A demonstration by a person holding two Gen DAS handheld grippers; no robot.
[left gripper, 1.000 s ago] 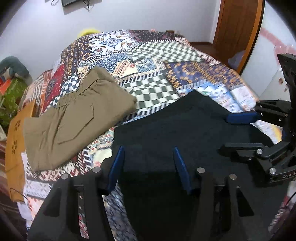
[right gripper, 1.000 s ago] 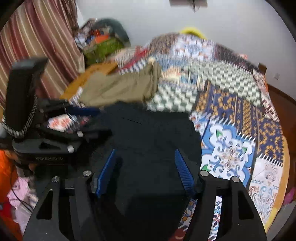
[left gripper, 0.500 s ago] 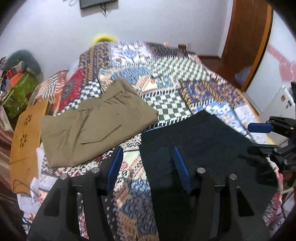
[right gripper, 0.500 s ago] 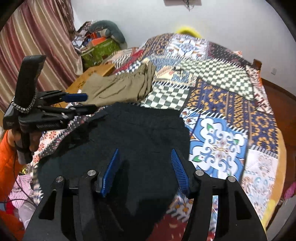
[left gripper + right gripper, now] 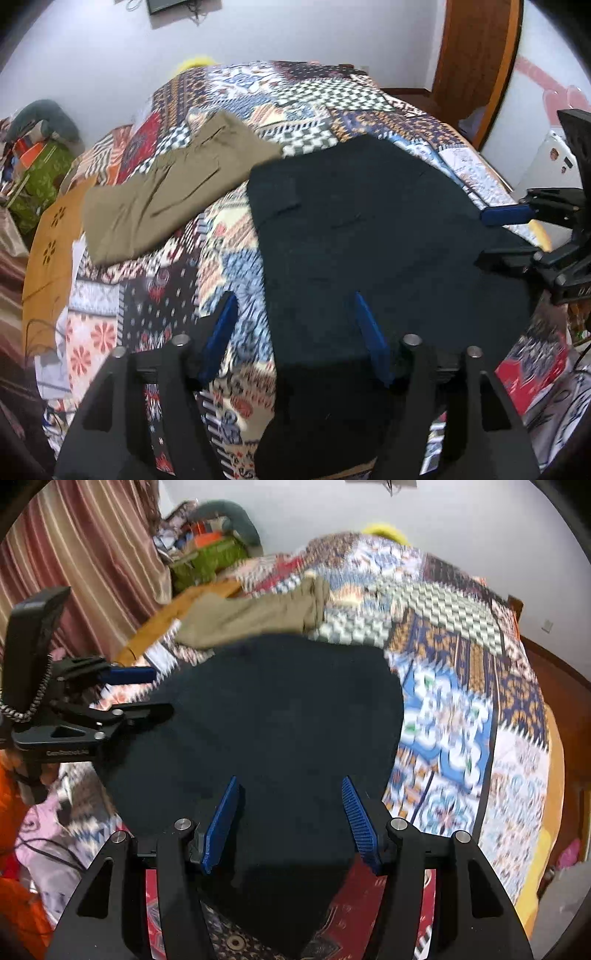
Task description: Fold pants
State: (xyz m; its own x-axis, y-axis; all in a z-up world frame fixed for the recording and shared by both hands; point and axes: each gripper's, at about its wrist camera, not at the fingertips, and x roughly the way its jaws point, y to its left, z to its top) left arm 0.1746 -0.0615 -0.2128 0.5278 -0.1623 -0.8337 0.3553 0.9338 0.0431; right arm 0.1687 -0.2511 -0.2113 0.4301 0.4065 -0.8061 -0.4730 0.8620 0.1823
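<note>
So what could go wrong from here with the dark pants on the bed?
The left gripper is opening astride the dark pants' left edge, so a new grab might catch only the top layer. The pants' near end hangs off the bed and could slide. The tan pants lie close by.

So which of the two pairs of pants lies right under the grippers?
The dark navy pants, spread in front of both grippers; the olive pants lie folded farther up the bed.
</note>
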